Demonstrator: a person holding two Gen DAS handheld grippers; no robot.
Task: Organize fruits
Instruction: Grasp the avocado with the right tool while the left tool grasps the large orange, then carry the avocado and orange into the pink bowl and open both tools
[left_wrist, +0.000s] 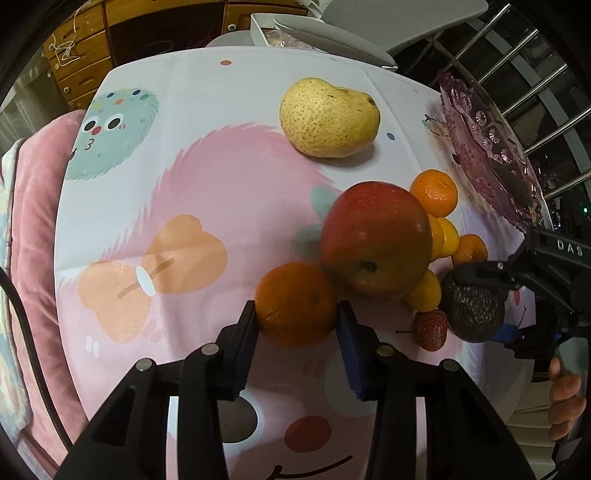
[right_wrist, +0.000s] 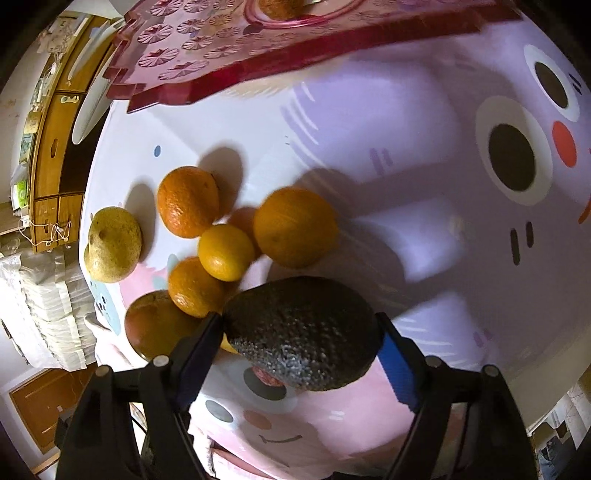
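The left gripper (left_wrist: 297, 314) has its pads pressed on an orange (left_wrist: 295, 304) on the tablecloth (left_wrist: 207, 155), beside the apple (left_wrist: 375, 240). The right gripper (right_wrist: 301, 339) holds the avocado (right_wrist: 303, 332) crosswise between its jaws; the pink tray (right_wrist: 221, 55) lies straight ahead of it, so the right hand is judged nearer.

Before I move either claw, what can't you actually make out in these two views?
- Small red fruit: right wrist view, mostly hidden under the avocado.
- Pink tray: right wrist view, cut off by the top edge; only a sliver of one fruit in it shows.
- Yellow citrus: left wrist view, partly hidden behind the apple.
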